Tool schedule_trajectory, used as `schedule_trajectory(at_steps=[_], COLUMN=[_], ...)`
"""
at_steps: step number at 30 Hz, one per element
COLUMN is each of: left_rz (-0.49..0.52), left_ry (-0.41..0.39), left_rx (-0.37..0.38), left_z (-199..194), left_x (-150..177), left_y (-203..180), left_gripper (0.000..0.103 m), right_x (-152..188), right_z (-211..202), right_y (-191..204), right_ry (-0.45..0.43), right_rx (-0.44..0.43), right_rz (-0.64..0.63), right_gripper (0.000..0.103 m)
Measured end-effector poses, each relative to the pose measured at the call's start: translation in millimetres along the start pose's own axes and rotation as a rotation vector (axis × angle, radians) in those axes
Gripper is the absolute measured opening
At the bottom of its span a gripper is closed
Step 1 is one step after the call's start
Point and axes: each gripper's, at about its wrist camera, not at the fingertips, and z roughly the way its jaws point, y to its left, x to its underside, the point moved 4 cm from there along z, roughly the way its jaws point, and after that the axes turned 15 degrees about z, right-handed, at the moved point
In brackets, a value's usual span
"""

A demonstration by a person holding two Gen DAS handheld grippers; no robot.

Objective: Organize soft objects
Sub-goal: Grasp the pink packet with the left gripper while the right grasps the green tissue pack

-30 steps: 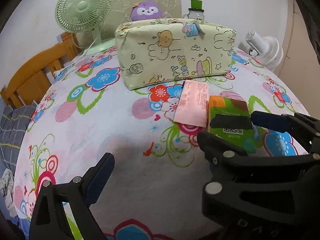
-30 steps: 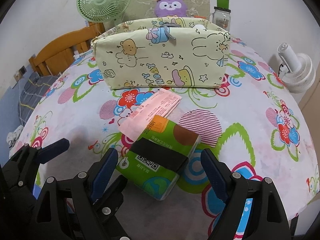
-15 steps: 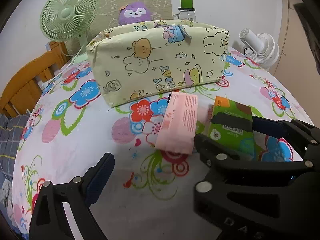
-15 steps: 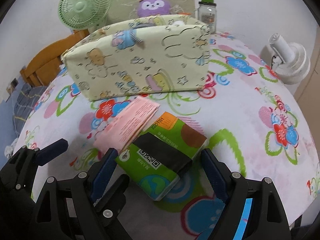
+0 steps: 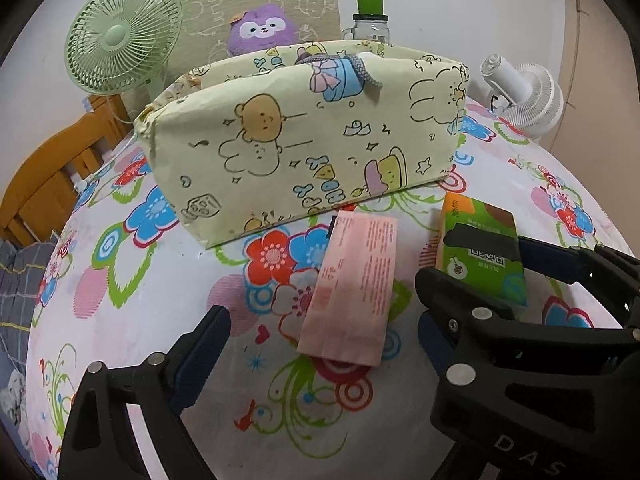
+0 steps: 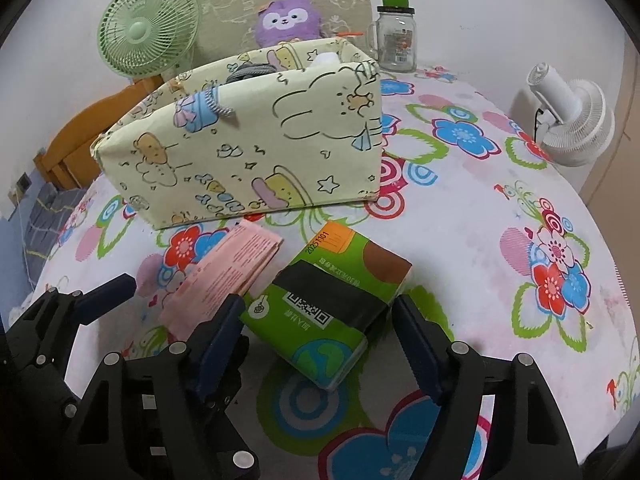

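Home bedroom: floral bedsheet (image 6: 460, 208); wooden headboard (image 5: 44, 176); plush toy (image 6: 289, 20)

Fabric bin (image 6: 256, 152): pale yellow, cartoon animal print. Tissue pack (image 6: 332, 304): green with black band. Packet (image 6: 228, 272): pink.

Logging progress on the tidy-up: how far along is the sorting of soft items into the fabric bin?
Done: the pale yellow cartoon-print fabric bin already holds some grey and white items. In hand: the right claw is closing around the green tissue pack, pads not yet pressing. Left: that pack and the flat pink packet still lie on the flowered tablecloth; the left claw is open, empty.
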Motion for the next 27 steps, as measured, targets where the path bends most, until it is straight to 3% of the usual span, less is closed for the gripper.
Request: schedule_trajectory(at_steps=[3,8,13,17,21,27], left_rz=[0.002,-0.031,0.008,0.014,0.000,-0.017], left_ry=[-0.005,-0.007,-0.025,-0.028,-0.025,-0.019], left_rx=[0.011,0.061,0.084,0.091,0.075,0.058], left_z=[2,5,5,5,5,3], left_x=[-4,-10,-16,-16,-15,-11], left_y=[0,0,-5,-6,-1,3], left_gripper=[0.085,0.061,0.041,0.040,0.040,0.040], right_x=[-3,-11,-16,-17,-17,-16], right_z=[2,7,14,19,18,16], right_y=[-2,-3,2,4,4,4], right_ry=[0.000,0.014,0.016,0.011,0.000,-0.005], right_rx=[0.005,0.008,0.029,0.040,0.047,0.038], right_rz=[0.012,0.040,0.029,0.024,0.010,0.006], right_gripper=[0.079,0.080,0.081,0.081,0.063,0.058])
